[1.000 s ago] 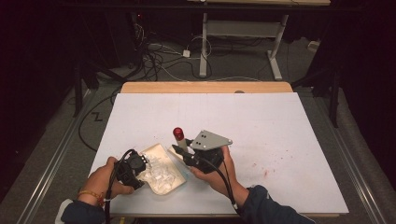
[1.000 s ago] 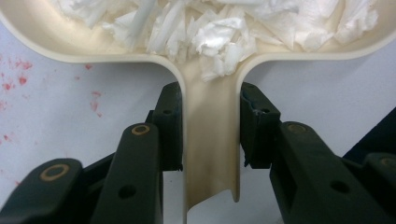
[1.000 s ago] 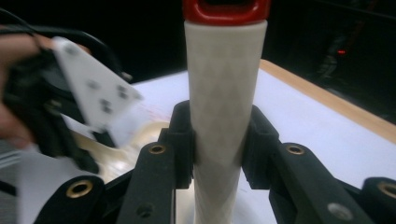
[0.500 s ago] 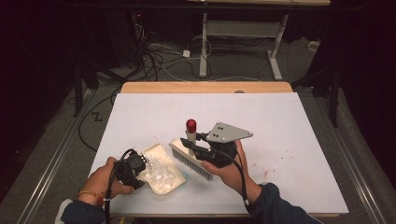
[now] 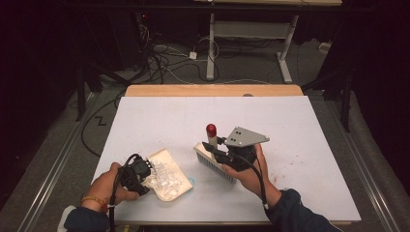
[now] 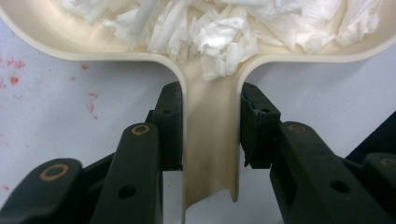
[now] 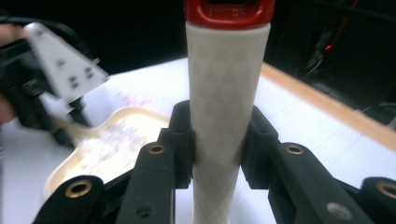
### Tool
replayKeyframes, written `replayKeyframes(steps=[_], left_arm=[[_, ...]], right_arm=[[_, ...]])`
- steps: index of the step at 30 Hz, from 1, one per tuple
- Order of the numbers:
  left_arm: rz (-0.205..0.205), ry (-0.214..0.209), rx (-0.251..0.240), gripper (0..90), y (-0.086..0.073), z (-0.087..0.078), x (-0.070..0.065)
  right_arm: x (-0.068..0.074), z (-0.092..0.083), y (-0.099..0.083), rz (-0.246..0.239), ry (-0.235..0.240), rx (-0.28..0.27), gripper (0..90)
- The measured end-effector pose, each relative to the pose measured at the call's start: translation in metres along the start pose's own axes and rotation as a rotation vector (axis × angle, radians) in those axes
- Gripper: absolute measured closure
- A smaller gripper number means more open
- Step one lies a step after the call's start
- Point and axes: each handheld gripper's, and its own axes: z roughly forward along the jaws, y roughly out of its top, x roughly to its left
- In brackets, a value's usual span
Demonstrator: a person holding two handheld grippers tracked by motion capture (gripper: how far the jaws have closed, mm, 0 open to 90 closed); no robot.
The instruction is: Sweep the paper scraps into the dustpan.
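Note:
A cream dustpan [image 5: 169,180] lies on the white table at the front left, with several white paper scraps [image 6: 219,32] in it. My left gripper [image 5: 140,173] is shut on the dustpan's handle [image 6: 210,140], its pads pressing both sides. My right gripper [image 5: 216,149] is shut on the white handle [image 7: 224,93] of a hand brush. The handle stands upright with its red cap [image 5: 211,129] on top. The brush's bristled head [image 5: 212,163] hangs low over the table, to the right of the dustpan. The right gripper view also shows the dustpan [image 7: 107,144] and the left gripper [image 7: 42,93], blurred.
The white table cover [image 5: 300,125] has faint red specks at its right side. A wooden strip [image 5: 212,90] runs along the far edge. Beyond it lie cables [image 5: 164,58] and a desk frame [image 5: 249,29] on the floor.
My right gripper has carried the brush to the right, away from the dustpan, and turned its handle more upright. The left gripper and the dustpan have stayed in place.

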Motion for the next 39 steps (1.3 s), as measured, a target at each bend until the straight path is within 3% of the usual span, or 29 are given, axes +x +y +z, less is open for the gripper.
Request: replayKeyframes(steps=[5,9,13,19,25,29,31,34,39], left_arm=[[-0.019,-0.009,-0.004,63.2,-0.004,0.0,0.006],[-0.022,-0.024,-0.007,63.2,-0.004,0.002,0.009],[-0.032,-0.036,-0.018,63.2,-0.007,0.003,0.012],[-0.039,-0.037,-0.027,63.2,-0.011,0.003,0.015],[-0.048,-0.046,-0.025,63.2,-0.012,0.004,0.018],[-0.061,-0.044,-0.025,63.2,-0.014,0.004,0.02],[-0.059,-0.043,-0.024,63.2,-0.013,0.003,0.02],[-0.062,-0.043,-0.022,63.2,-0.013,0.004,0.02],[-0.074,-0.048,-0.029,63.2,-0.012,0.004,0.021]], right_arm=[[-0.003,0.033,0.009,-0.019,-0.043,-0.047,70.2],[-0.005,0.064,0.013,0.0,-0.035,-0.057,70.2],[0.001,0.088,0.017,-0.032,-0.023,-0.064,70.2],[0.012,0.1,0.02,-0.065,0.091,-0.059,69.9],[0.019,0.09,0.021,-0.068,0.283,-0.082,70.1],[0.019,0.077,0.024,-0.073,0.325,-0.112,70.1],[0.016,0.069,0.029,-0.068,0.319,-0.136,70.1],[0.01,0.064,0.036,-0.073,0.264,-0.159,70.1],[0.0,0.079,0.037,-0.052,0.184,-0.152,70.1]])
